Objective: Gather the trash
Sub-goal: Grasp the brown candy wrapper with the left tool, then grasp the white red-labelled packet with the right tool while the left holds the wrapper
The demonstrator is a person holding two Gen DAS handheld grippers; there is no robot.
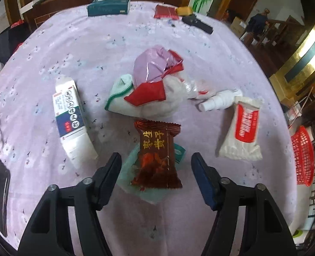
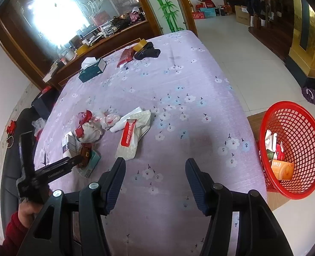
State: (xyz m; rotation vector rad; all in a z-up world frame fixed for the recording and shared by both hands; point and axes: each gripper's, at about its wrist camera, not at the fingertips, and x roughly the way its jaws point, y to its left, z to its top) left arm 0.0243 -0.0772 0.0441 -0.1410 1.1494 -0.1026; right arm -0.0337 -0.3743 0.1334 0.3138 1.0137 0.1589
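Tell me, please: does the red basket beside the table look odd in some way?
Yes. The red basket is tilted, its mouth facing the table instead of up. Trash already lies inside, against its lower wall.

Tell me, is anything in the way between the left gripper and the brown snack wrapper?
Nothing visible is. The left gripper is open right over the brown snack wrapper, which lies on top of a green packet on the table.

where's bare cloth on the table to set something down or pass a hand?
Free: the wide stretch of tablecloth between the tissue box and the trash pile, and the near-right part toward the red basket. Crowded: from the pile to the brown wrapper, medicine box and white packet.
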